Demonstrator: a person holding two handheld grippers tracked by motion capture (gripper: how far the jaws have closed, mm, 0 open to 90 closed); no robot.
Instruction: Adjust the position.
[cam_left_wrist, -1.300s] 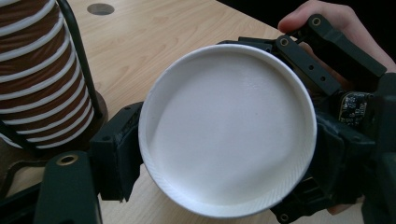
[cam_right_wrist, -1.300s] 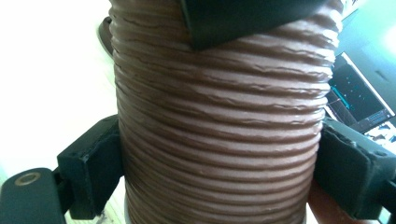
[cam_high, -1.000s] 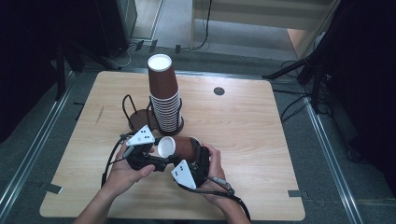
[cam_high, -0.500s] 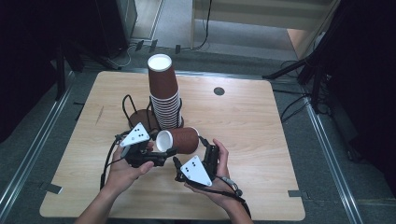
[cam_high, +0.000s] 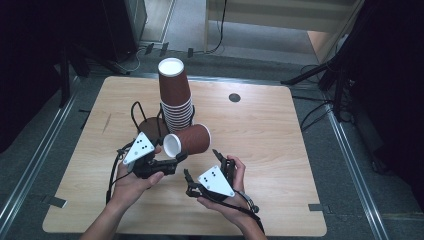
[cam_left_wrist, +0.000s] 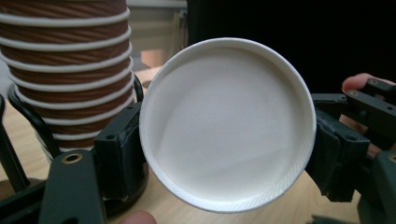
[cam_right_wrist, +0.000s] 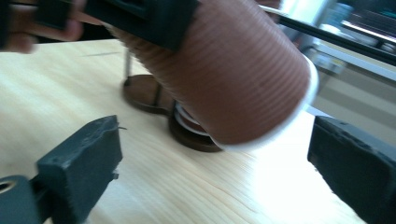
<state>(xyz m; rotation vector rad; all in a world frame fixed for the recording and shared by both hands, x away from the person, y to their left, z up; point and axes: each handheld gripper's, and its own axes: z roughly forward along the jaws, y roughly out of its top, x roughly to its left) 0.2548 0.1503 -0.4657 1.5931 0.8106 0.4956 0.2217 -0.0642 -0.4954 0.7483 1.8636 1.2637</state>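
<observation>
While my left gripper (cam_high: 172, 162) pinches a brown paper cup (cam_high: 187, 141) at its base end, the cup lies sideways above the table (cam_high: 280, 145), its white bottom disc facing back toward my left hand (cam_high: 135, 180). From the left gripper view that disc (cam_left_wrist: 229, 123) sits square between my two black jaws, one jaw pressed to each side of the cup, so the grip is closed on it. The cup's open mouth points away to the right, toward the middle of the table.

My right gripper (cam_high: 202, 167) is just beside the cup, below it in the high view, with its jaws spread wide and nothing between them. In the right gripper view the ribbed brown wall of the cup (cam_right_wrist: 233, 79) hangs above and ahead of the two parted jaws, apart from both.

Behind the held cup stands a tall stack of brown cups (cam_high: 175, 95), upside down, white rims banded one over another, set in a black wire holder (cam_high: 137, 112) with a round dark base. The stack stands near the held cup, at the table's far left-centre. Farther back on the table is a small dark round mark (cam_high: 234, 97).
</observation>
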